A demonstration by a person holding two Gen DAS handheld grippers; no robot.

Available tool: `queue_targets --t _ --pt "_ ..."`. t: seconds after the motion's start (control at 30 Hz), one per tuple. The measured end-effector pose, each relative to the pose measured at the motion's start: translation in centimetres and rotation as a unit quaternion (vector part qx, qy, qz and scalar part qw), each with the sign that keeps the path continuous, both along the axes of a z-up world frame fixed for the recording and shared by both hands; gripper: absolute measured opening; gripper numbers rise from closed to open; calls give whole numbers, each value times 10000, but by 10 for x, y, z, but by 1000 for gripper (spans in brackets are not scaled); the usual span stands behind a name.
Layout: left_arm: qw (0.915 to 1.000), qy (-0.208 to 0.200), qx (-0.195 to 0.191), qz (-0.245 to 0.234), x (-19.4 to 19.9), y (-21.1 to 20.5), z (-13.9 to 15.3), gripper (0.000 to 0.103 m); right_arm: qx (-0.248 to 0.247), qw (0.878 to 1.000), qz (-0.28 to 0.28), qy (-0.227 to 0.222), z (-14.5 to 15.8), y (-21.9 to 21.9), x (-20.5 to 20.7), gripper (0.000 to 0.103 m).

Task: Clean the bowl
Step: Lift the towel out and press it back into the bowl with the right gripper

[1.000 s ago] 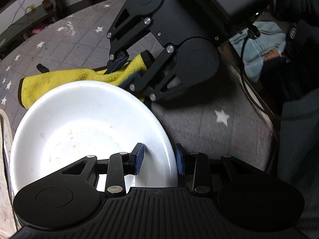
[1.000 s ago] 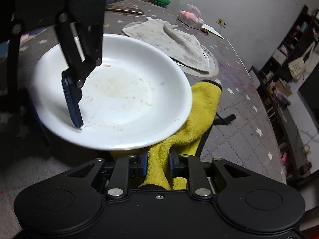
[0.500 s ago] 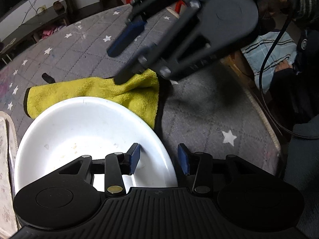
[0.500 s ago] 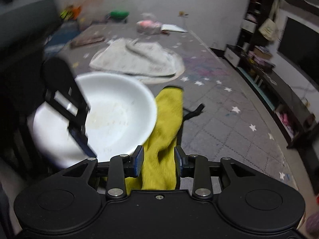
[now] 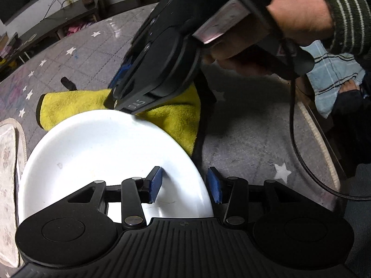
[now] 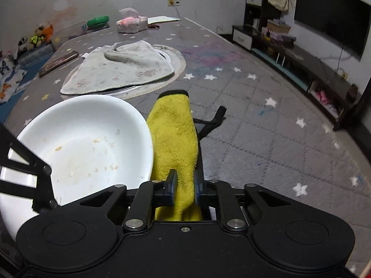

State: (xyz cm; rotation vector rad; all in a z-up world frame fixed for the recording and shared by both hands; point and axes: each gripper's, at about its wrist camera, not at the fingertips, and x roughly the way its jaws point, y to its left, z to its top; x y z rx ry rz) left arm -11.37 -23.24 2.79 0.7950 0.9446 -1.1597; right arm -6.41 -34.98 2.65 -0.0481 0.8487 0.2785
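A white bowl (image 5: 99, 153) with food specks (image 6: 88, 148) rests on the grey star-patterned table. My left gripper (image 5: 184, 185) straddles its near rim, one pad inside and one outside, with a gap to the rim. A yellow cloth (image 6: 174, 134) lies beside the bowl, also in the left wrist view (image 5: 171, 115). My right gripper (image 6: 184, 186) is shut on the cloth's near end; its body (image 5: 157, 69) hangs over the bowl's far rim.
A soiled white cloth (image 6: 123, 69) lies on a round mat behind the bowl. A tissue pack (image 6: 132, 23), a green item (image 6: 97, 20) and a dark flat bar (image 6: 58, 63) sit farther back. A TV stand (image 6: 301, 62) stands beyond the right edge.
My right gripper opened and lifted half a second ago, then came down and closed on the yellow cloth's end. The bowl and my left gripper stayed almost still.
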Motion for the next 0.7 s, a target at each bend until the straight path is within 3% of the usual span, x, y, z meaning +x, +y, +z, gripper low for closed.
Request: queue_targets --t 0.37,0.7 --pt "9982 193 -36 -565 0 13 1 41 27 9997 242 91 4 -2 -35 14" --pt "9894 522 66 -1353 -6 25 1 39 94 9986 479 213 7 -3 -86 14"
